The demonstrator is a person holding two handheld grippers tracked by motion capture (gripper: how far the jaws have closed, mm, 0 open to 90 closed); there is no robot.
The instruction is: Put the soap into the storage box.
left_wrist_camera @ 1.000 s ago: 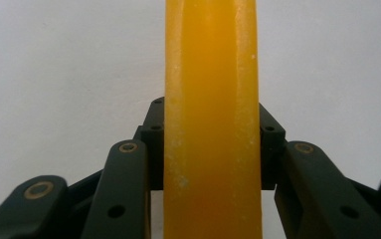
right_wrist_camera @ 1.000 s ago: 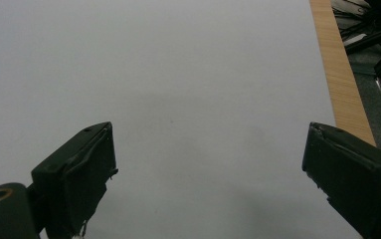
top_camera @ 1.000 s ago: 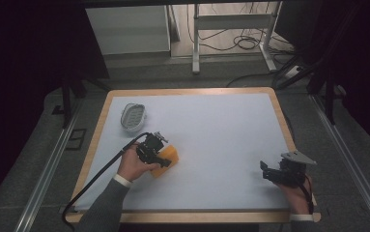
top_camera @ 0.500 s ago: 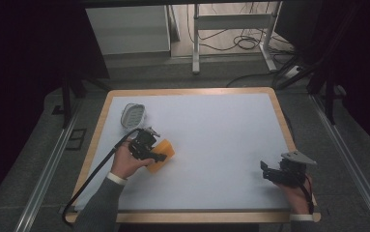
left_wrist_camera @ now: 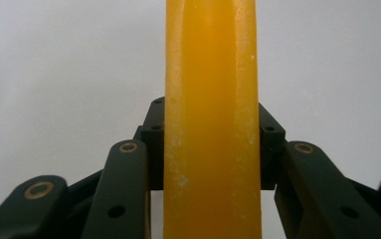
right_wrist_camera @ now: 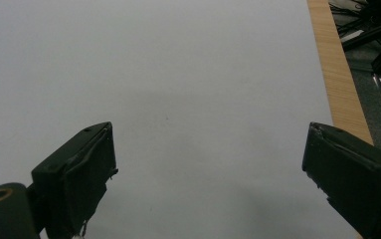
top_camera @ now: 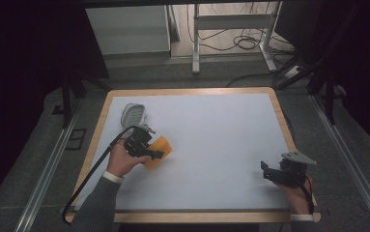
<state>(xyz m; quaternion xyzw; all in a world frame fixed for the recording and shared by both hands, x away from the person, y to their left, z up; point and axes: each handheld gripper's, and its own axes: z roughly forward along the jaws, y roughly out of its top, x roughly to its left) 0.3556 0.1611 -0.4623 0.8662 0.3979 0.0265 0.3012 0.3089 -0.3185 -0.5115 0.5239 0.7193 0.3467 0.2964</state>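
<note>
A flat orange-yellow block (top_camera: 157,151), like a sponge or soap slab, is held at the left of the white table. My left gripper (top_camera: 149,151) is shut on it; in the left gripper view the orange block (left_wrist_camera: 210,119) stands edge-on between the two black jaws, its faces pressed by the pads (left_wrist_camera: 154,144). A pale oval dish (top_camera: 133,115) lies just beyond the left hand. Near the table's front right corner my right gripper (top_camera: 265,170) stands open, its fingers (right_wrist_camera: 78,172) wide apart over bare white surface with nothing between them.
The white table top (top_camera: 221,140) has a wooden rim (top_camera: 281,116). A black cable (top_camera: 83,186) trails from the left gripper off the front left edge. Metal frame legs (top_camera: 196,43) and floor cables lie beyond the table's far side.
My left gripper has carried the orange block to the left and away from the person, toward the oval dish. The right gripper has stayed where it was.
</note>
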